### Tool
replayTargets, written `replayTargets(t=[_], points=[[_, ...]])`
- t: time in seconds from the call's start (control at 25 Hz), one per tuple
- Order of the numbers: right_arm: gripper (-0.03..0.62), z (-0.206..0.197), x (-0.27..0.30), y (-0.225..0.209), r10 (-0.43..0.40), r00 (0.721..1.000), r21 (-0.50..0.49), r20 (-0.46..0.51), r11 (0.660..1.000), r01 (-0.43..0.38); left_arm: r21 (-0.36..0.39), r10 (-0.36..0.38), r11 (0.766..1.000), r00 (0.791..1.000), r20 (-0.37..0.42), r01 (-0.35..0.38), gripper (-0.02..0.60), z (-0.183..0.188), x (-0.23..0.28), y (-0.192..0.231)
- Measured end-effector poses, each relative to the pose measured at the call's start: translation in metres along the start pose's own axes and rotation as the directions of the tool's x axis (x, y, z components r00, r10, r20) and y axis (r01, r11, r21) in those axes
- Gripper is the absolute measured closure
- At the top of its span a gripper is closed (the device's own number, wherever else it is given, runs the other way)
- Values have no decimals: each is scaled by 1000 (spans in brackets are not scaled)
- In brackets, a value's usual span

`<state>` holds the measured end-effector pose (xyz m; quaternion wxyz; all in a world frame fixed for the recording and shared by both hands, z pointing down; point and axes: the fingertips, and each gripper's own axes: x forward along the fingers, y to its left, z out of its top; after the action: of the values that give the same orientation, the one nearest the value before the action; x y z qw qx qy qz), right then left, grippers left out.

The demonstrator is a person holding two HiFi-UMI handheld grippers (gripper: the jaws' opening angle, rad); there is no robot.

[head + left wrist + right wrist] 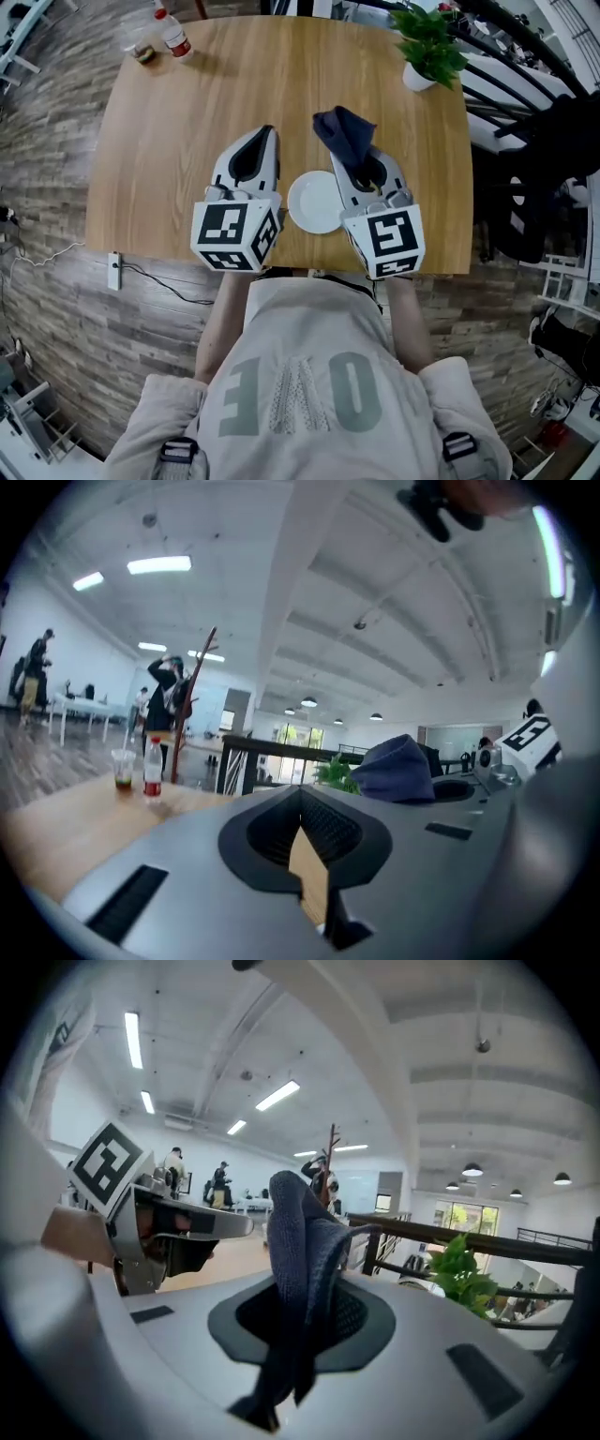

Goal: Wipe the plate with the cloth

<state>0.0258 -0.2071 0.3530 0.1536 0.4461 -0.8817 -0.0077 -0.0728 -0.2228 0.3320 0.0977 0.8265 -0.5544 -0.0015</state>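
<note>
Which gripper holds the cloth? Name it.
The right gripper: the dark blue cloth is pinched between its jaws; the left gripper is shut and empty.

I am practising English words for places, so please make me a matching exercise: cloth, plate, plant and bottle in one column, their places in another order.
1 cloth
2 plate
3 plant
4 bottle

a far left corner of table
b in right gripper
c far right corner of table
d near edge of table

Pairs: 1-b, 2-d, 3-c, 4-a
</note>
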Motion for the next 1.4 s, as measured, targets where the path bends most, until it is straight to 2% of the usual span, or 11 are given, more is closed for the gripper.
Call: replayTargets(t=[0.12,0.2,0.36,0.52,0.68,0.84,1.04,1.4], points=[[533,6,-28,-15,-104,992,45,76,994,101,160,-21,987,991,129,0,574,34,-9,-23],[534,1,-42,-22,-157,983,94,93,984,149,198,-46,980,987,156,15,574,43,-10,-35],[533,-14,-59,-24,-191,977,148,96,973,176,193,-78,980,987,143,50,574,37,-9,-52],[534,-19,-68,-30,-217,971,168,104,966,198,220,-81,974,986,145,48,574,37,-7,-60],[533,-19,-72,-37,-237,965,198,114,957,212,211,-75,977,986,147,43,574,42,-6,-61],[534,-21,-74,-39,-251,962,192,109,955,228,232,-67,972,985,162,29,574,44,-10,-58],[534,-21,-75,-38,-249,962,167,109,959,229,196,-56,980,984,167,22,574,43,-11,-54],[534,-20,-76,-32,-242,964,173,108,960,221,186,-50,982,985,163,19,574,43,-14,-51]])
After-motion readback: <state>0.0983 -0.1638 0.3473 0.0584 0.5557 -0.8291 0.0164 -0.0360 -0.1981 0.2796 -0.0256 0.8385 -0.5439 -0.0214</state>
